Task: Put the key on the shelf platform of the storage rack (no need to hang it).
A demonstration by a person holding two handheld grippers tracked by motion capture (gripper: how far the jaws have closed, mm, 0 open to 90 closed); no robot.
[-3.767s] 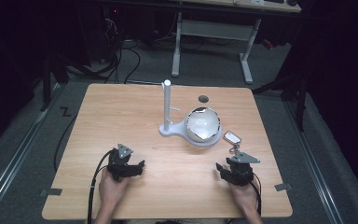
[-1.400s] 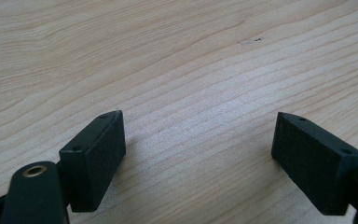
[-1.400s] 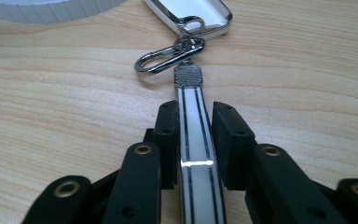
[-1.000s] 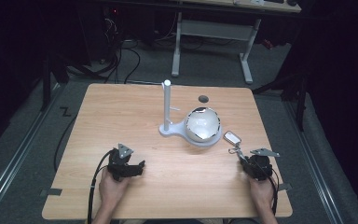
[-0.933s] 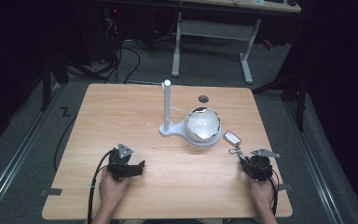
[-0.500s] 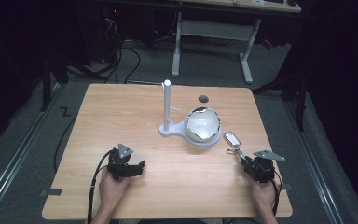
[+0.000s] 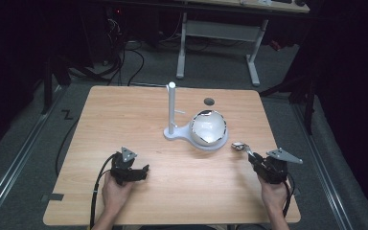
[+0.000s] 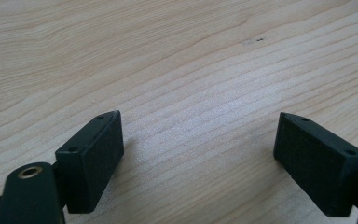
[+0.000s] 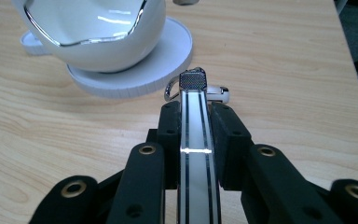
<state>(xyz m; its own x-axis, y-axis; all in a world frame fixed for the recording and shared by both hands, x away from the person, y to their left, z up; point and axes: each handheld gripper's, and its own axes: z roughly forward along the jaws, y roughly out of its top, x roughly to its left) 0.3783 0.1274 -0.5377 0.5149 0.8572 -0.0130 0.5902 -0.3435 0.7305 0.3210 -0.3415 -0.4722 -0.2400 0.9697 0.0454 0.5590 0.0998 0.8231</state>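
Metal strip [image 9: 196, 154], long and flat with dark lines down its face, sits pinched between the jaws of my right gripper [image 9: 196, 119], and its long axis runs straight out along them, away from my hand. Its far end carries a small textured cap and a ring [image 9: 171, 89], and that end points at the white bowl [image 9: 93, 28] on its round white base [image 9: 135, 70], which lies just ahead and a little to the left in the right gripper view. From above, my right gripper [image 7: 261, 165] is low over the surface [image 7: 124, 115] at the near right, with the strip's tip [image 7: 239, 145] near the rim of the base but apart from it. My right hand is plainly the nearer one to the bowl, so any carry toward it, or toward the white post [image 7: 171, 108] standing beside it, is a short reach forward and inward, I judge. My left gripper [image 7: 130, 173] rests at the near left, well apart from all of that, its jaws spread wide over bare wood [image 8: 205, 84] and holding nothing.
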